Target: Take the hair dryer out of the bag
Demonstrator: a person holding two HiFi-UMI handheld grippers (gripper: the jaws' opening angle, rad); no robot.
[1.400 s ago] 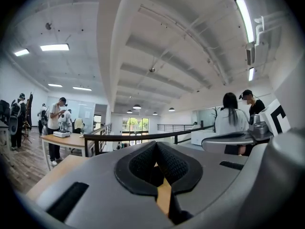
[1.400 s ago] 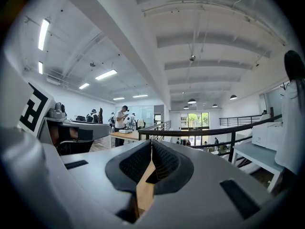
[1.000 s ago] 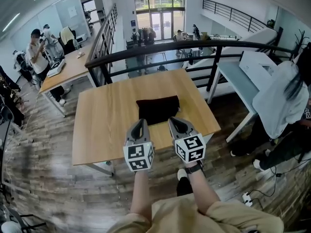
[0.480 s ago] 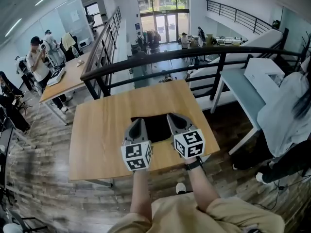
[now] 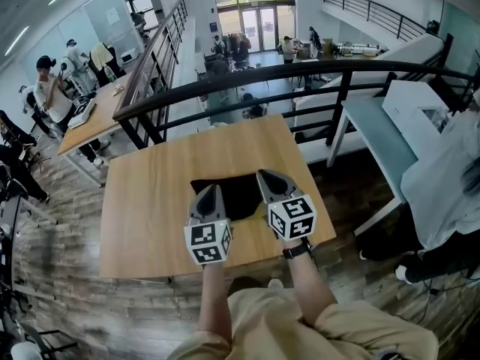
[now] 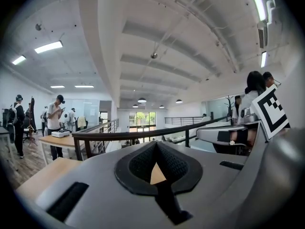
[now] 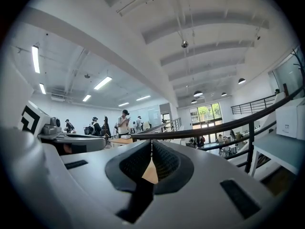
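Note:
A flat black bag (image 5: 234,192) lies on the wooden table (image 5: 150,208), near its front edge; no hair dryer shows. My left gripper (image 5: 209,191) hovers over the bag's left part and my right gripper (image 5: 268,175) over its right part, both above it and pointing away from me. Each is shut with nothing between its jaws. In the left gripper view the closed pads (image 6: 167,163) meet, with a sliver of table seen through the gap. The right gripper view shows its pads (image 7: 164,160) shut the same way. Both views look level over the table, so the bag is hidden in them.
A black railing (image 5: 247,81) runs right behind the table, with a drop to a lower floor beyond. A light desk (image 5: 375,126) with a white machine (image 5: 420,107) stands at the right, beside a person in a grey top (image 5: 450,178). Several people stand by a desk (image 5: 97,111) at the left.
Both grippers have moved forward over the table, from its front edge to above the bag. The table now lies closer beneath me. The jaws stayed shut.

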